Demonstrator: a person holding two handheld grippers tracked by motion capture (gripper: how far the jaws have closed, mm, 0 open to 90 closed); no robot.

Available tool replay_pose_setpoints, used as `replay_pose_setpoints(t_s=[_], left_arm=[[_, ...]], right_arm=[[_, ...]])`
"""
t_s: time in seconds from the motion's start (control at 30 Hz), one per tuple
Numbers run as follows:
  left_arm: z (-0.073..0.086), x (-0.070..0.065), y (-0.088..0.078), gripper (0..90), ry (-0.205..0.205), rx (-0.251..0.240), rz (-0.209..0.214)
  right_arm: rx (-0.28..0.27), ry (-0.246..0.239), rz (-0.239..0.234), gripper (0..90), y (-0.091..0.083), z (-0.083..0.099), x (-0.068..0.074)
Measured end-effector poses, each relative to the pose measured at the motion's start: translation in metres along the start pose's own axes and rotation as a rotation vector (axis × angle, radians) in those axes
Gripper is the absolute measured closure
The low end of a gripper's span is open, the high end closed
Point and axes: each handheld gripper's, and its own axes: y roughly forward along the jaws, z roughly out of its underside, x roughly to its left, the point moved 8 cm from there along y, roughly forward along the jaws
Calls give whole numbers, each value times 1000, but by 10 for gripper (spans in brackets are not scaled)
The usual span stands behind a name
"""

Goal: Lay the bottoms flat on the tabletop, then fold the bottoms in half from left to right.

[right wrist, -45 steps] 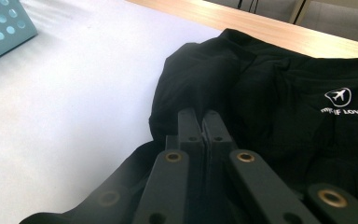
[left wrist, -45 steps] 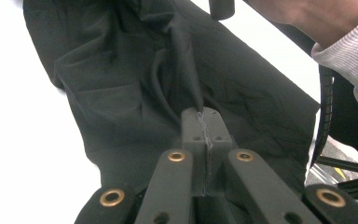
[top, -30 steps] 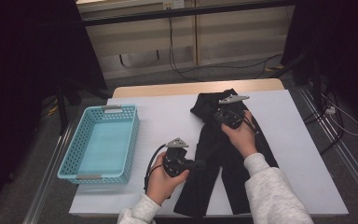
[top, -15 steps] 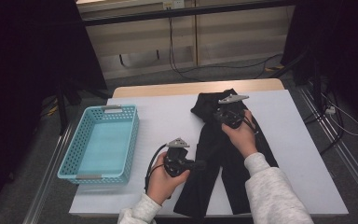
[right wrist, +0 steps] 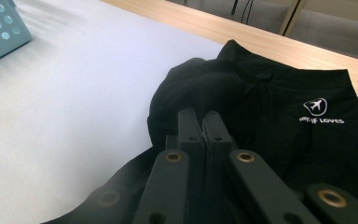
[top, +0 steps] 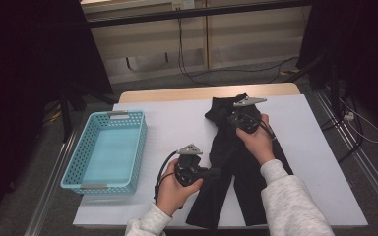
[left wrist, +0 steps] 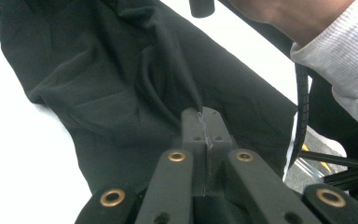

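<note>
Folding step, likely. Left gripper (top: 211, 173), nearest, at 7 o'clock on the table (top: 172, 123): jaws pinching a fold of the black trousers (top: 246, 167). Right gripper (top: 232, 119), at 12, jaws closed on the waistband. Next: lift both together. Open room toward 9; basket (top: 106, 150) beyond, table edge close.

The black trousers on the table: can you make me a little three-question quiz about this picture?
1. True or false: the black trousers lie inside the blue basket.
2. What do the left gripper and the right gripper pinch? A) a cable B) the trousers' cloth C) the basket's rim
3. What small white picture is printed on the trousers?

Key: 1. False, they lie on the white table beside the basket. 2. B. 3. An aeroplane.
</note>
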Motion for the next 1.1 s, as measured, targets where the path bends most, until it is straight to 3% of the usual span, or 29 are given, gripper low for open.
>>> replay_pose_setpoints(t_s=[0.27,0.43,0.6,0.67,0.7,0.77,0.8,0.83,0.87,0.93,1.1], left_arm=[[-3,0,0,900,-7,-10,3],[-4,-3,-3,900,0,-16,4],[-10,-14,-2,900,7,-37,51],[-15,-18,-2,893,21,-72,73],[-18,-18,-3,825,33,-99,69],[-20,-13,-6,562,39,-126,39],[-20,-8,-8,505,46,-131,12],[-20,-3,-11,396,53,-133,-18],[-20,2,-12,326,44,-134,-42],[-18,12,-14,295,32,-123,-75],[-9,31,-10,230,33,-71,-133]], right_arm=[[6,-6,4,884,-1,1,1],[-4,0,24,884,-3,-2,-6],[-4,8,24,885,-7,-4,-14],[-13,16,43,886,-13,-6,-25],[-24,31,56,886,-16,-7,-33],[-45,82,101,884,-24,-8,-56],[-44,120,132,853,-27,-6,-69],[-65,180,184,636,-30,0,-91],[-40,172,210,599,-30,5,-96],[-25,165,223,573,-30,11,-97],[24,100,137,450,-29,38,-68]])
